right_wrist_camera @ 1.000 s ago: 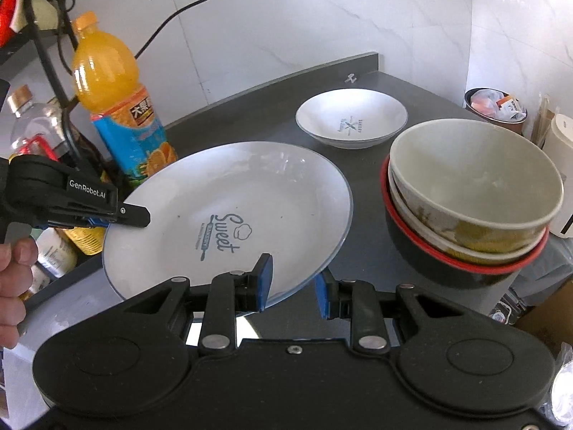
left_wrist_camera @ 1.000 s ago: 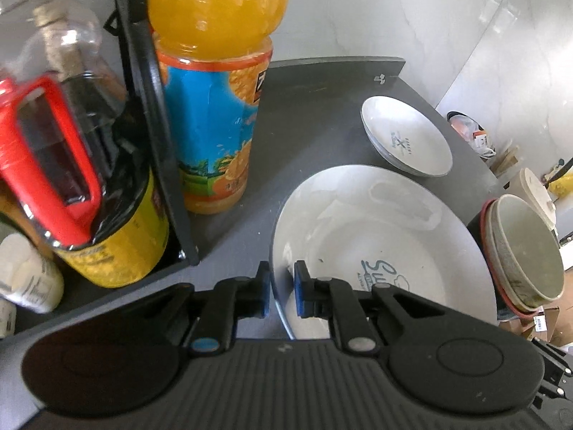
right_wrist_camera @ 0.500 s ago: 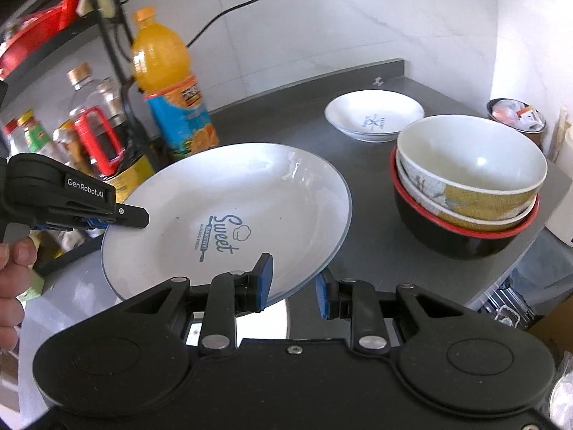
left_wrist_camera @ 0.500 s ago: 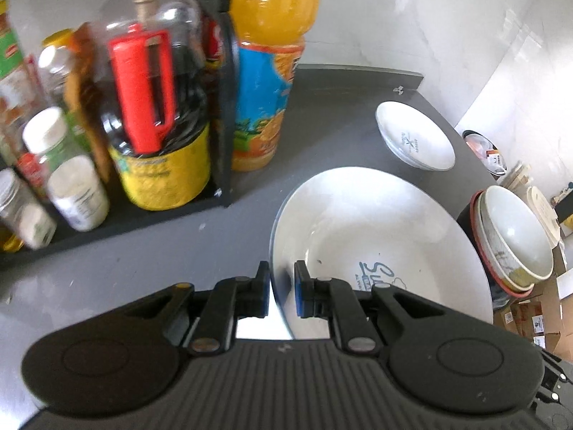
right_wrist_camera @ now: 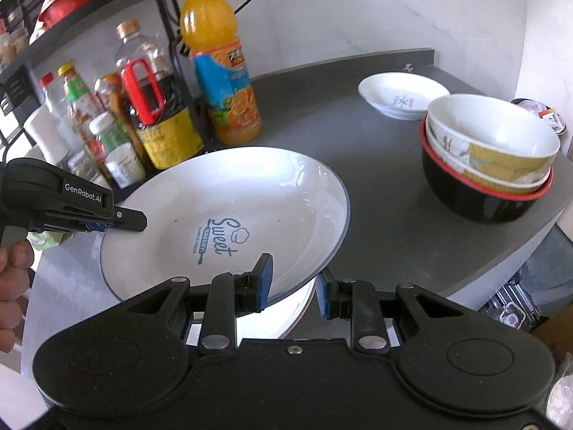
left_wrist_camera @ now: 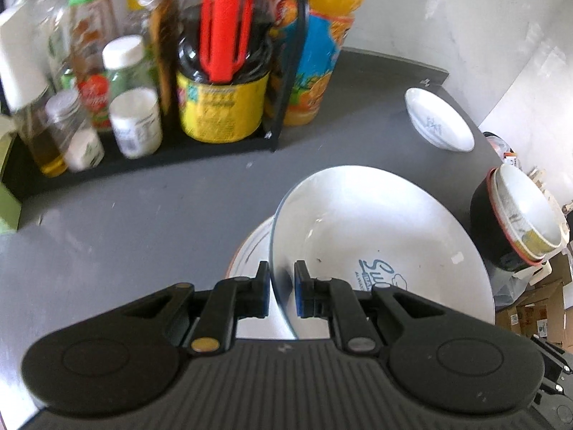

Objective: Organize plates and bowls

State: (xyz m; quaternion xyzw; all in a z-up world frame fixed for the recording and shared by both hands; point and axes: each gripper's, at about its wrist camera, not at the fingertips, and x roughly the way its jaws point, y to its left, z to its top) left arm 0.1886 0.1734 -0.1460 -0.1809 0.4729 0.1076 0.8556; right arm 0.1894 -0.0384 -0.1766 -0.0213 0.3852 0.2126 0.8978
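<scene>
Glossy ceramic plate (right_wrist_camera: 229, 208); matt grey countertop (right_wrist_camera: 394, 222)

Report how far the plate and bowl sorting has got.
Done: three bowls sit nested at the counter's right end. In hand: the left hand-held gripper pinches the rim of the large Sweet plate, held tilted above another plate on the counter; the right hand-held gripper straddles its near edge, jaws open. Left: setting this plate down, and the small white dish, alone near the back wall.
</scene>
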